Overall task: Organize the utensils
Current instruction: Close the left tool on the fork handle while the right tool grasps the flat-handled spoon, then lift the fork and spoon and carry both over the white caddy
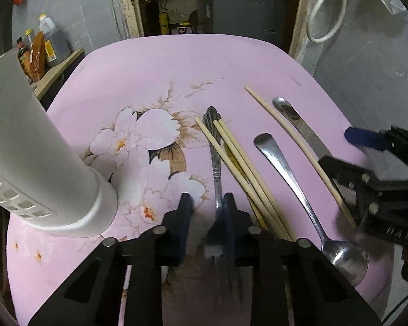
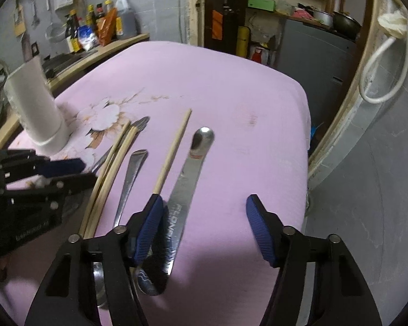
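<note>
Holder: we see the white utensil holder (image 1: 35,160) standing upright at the left of the pink flowered bench (image 1: 155,62), near its left edge.
Left tongs: our left tongs (image 1: 207,203) sit low over the near middle of the bench, the two dark fingers only narrowly apart with the fork (image 1: 214,146) between them; the right finger touches the fork's neck, and we cannot tell whether the left one does. The tines are blurred, the ornate handle points away from us.
Chopsticks: three chopsticks (image 1: 239,160) lie bundled just right of the fork, crossing its handle; a fourth chopstick (image 2: 174,149) lies apart, further right.
Spoon: the spoon (image 1: 293,187) lies between the bundle and the single chopstick, bowl toward the near edge.
Knife: the table knife (image 2: 187,174) lies rightmost, rounded handle end pointing away.
Right tongs: our right tongs (image 2: 204,228) are spread wide and hold nothing, the left finger over the knife blade, the right finger over bare cloth.
Open room: the far half of the bench is bare, as is the strip between the knife and the right edge.
</note>
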`<state>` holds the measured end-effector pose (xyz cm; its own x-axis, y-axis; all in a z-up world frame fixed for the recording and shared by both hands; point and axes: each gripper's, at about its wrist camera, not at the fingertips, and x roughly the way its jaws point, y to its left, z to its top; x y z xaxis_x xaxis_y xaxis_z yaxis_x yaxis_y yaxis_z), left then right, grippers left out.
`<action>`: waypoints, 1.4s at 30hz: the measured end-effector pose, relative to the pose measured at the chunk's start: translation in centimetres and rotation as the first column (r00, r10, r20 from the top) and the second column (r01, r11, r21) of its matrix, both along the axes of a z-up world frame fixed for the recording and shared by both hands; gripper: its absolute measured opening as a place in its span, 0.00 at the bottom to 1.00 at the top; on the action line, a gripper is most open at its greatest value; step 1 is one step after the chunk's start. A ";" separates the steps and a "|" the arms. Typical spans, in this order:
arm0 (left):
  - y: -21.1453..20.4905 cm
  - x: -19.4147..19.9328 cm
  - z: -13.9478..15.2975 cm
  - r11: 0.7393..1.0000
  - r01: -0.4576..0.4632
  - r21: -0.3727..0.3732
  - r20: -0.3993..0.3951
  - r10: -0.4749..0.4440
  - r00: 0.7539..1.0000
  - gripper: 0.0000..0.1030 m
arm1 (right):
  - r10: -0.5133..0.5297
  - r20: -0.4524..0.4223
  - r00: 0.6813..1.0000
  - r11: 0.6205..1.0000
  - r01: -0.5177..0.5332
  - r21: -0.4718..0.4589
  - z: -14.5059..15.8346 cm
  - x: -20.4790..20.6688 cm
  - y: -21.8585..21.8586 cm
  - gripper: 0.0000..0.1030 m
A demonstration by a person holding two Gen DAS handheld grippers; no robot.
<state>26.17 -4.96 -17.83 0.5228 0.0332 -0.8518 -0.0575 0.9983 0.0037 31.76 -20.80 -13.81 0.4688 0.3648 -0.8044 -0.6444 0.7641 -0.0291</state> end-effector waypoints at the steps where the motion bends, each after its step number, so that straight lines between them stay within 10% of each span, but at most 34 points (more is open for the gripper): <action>1: 0.1 0.0 -0.1 1.000 -0.009 -0.003 0.000 0.009 1.000 0.15 | 0.003 0.004 1.000 1.000 -0.003 -0.015 -0.1 -0.1 0.3 0.57; 10: 1.4 -0.9 0.4 0.997 -0.075 -0.023 0.006 0.075 0.997 0.04 | -0.030 -0.050 0.998 1.000 0.030 0.000 -0.1 -0.5 0.5 0.18; 21: 2.8 -6.2 1.7 0.986 -0.149 -0.079 -0.016 0.148 0.989 0.05 | -0.080 -0.119 0.990 0.996 0.084 0.025 0.6 -2.2 -2.0 0.15; 35: 1.9 -1.9 1.7 0.997 -0.074 0.001 -0.118 0.073 0.990 0.06 | -0.075 -0.175 0.982 0.996 0.064 -0.069 -0.4 1.9 1.7 0.25; 42: 2.7 -2.4 2.4 0.994 -0.099 -0.040 -0.095 0.095 0.991 0.03 | -0.100 -0.196 0.975 0.995 0.095 -0.033 0.0 1.9 0.7 0.13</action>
